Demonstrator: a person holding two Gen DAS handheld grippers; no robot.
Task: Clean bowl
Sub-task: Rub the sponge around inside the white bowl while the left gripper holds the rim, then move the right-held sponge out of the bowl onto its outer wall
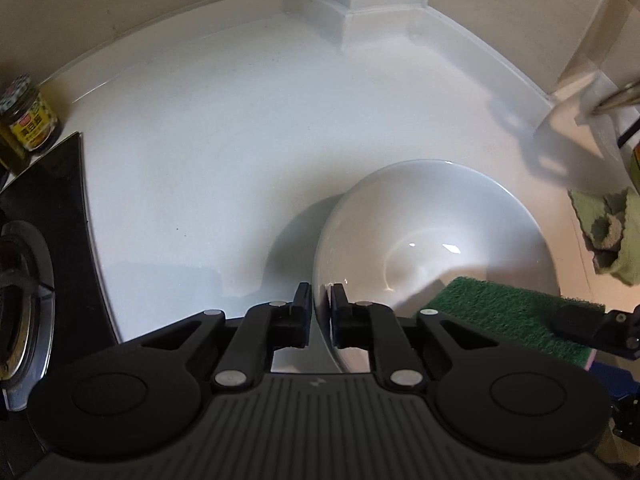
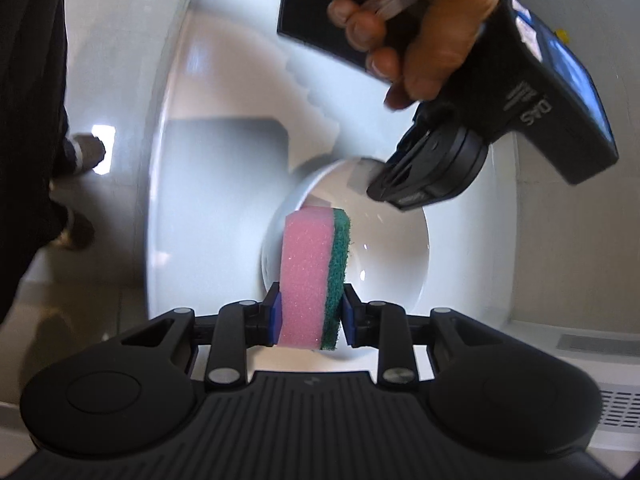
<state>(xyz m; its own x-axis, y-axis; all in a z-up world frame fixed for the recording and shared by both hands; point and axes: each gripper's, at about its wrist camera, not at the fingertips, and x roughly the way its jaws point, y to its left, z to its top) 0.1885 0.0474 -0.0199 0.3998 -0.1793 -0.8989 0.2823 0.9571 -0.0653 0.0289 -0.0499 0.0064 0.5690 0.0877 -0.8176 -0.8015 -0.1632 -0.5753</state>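
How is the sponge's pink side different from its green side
The pink side is thick, smooth-looking foam making up most of the sponge; the green side is a thin, dark, coarse scouring layer with a fuzzy edge. The pink side faces the right gripper's left finger, the green side its right finger. Both are clamped together between those fingers, over the white bowl.

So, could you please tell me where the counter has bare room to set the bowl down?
The widest bare patch of counter lies left of the bowl, between the stove and the back wall. The right side is crowded: green cloth, sponge, right gripper.
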